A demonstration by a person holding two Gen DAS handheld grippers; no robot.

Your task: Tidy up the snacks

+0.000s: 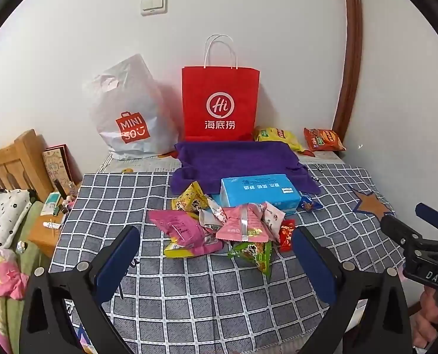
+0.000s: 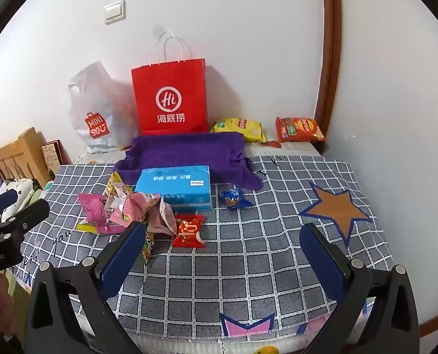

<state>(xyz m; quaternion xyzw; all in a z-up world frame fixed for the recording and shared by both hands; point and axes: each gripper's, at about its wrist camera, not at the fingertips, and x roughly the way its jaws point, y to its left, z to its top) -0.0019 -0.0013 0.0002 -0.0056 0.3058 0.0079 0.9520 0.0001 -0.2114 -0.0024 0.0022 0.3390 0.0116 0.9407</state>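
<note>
The red paper bag (image 1: 220, 103) reads "Hi 海底捞", the white plastic bag (image 1: 130, 112) "MINISO".

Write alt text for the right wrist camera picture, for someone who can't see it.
The right claw hangs open above a grey checked tablecloth, with a pile of small snack packets ahead to the left beside a blue tissue pack. Behind them lie a purple towel and a red paper bag against the white wall.

snack packets (image 1: 242, 230): glossy foil | red bag (image 1: 220, 103): matt paper | purple towel (image 1: 236, 159): soft cloth | headboard (image 1: 15, 162): wood
</note>
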